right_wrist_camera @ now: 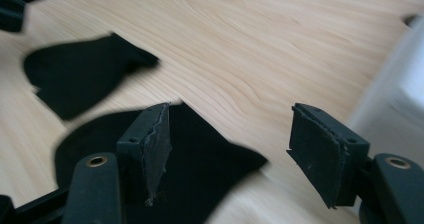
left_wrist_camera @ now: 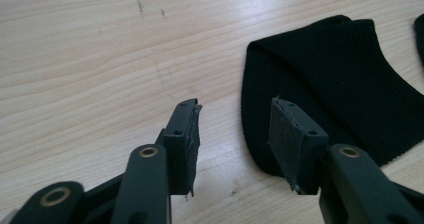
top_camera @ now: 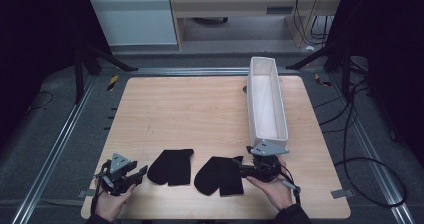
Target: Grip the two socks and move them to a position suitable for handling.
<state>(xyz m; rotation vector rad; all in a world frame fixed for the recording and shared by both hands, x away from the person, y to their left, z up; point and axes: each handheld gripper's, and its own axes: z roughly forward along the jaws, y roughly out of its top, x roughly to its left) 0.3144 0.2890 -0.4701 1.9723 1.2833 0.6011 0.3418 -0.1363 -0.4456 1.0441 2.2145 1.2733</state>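
Here, two black socks lie on the wooden counter (top_camera: 200, 104) near its front edge, side by side and a little apart; the left sock (top_camera: 172, 166) sits toward the middle of that edge, and the right sock (top_camera: 219, 175) lies just beside it toward the right; a long white bin (top_camera: 256, 104) stands along the right side of the counter, running from the far edge toward the front, its near end close to the right gripper.

The left gripper (top_camera: 141, 172) is held in a hand (top_camera: 111, 204) at the front left corner, low over the wood, pointing across at the left sock; its jaws stand spread with nothing between them, and in the left gripper view the ribbed left sock (left_wrist_camera: 340, 84) lies just beyond the right-hand jaw, apart from the pads.

The right gripper (top_camera: 238, 168) is held in the other hand (top_camera: 274, 189) near the front edge, just in front of the bin's near end, pointing leftward at the right sock; its jaws are spread wide; in the right gripper view the right sock (right_wrist_camera: 200, 159) lies under and beyond the left-hand jaw, whether the pad touches the cloth I cannot tell; the picture is blurred; the left sock (right_wrist_camera: 80, 76) shows farther off.
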